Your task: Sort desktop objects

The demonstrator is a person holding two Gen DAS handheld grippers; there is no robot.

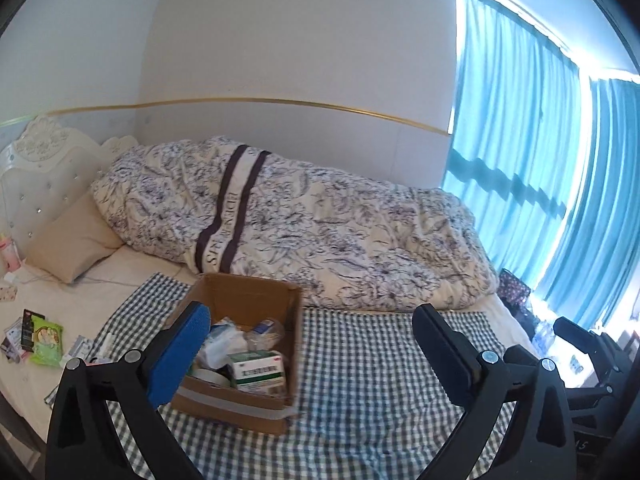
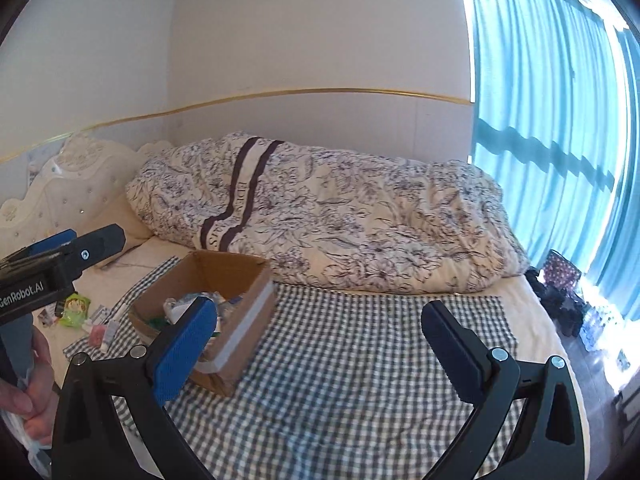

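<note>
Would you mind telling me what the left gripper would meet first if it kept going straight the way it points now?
Probably the checkered cloth beyond the open left gripper; the cardboard box sits left of that line, though depth is unclear.

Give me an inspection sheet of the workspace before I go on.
Surface: grey-and-white checked cloth spread on a bed.
Job's things: open brown cardboard box on the cloth, holding a green-and-white carton and other packets.
Clutter: green snack packet and small sachets on the cream sheet left of the cloth.
Grippers: left gripper open, empty; right gripper open, empty.
Cables: thin white cord near the beige pillow.
Surroundings: floral duvet, teal curtains, white wall.
</note>
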